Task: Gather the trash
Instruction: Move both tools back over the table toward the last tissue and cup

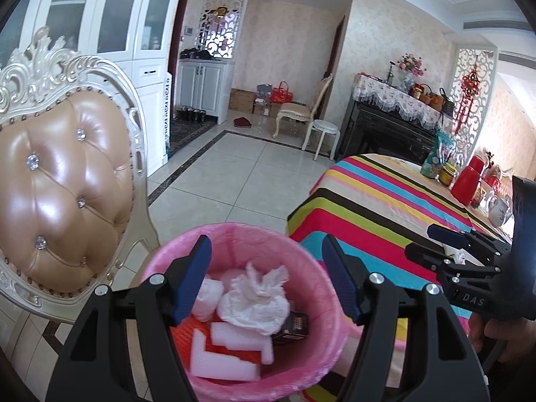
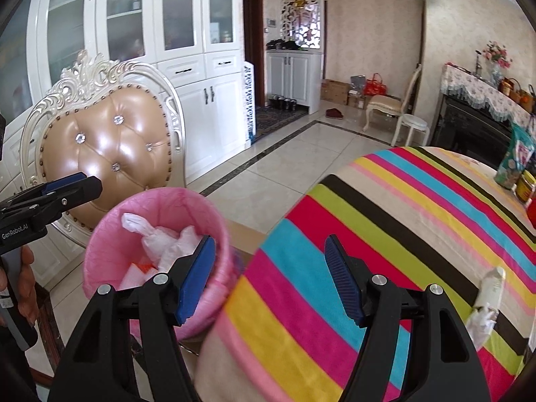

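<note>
"DAS" is printed on my right gripper [image 1: 445,244], "GenRobot.AI" on my left gripper [image 2: 72,186]; both stand open, ribbed blue pads gripping nothing. The round bin [image 1: 321,305], lined with crinkled pink plastic, sits beside the striped tablecloth [image 2: 385,221], holding crumpled white tissue [image 1: 254,298], foam blocks [image 1: 231,345] and a dark carton [image 1: 294,326]

one pink bin [image 1: 321,298], two chairs [image 1: 63,181], one stool [image 1: 323,130]
</note>
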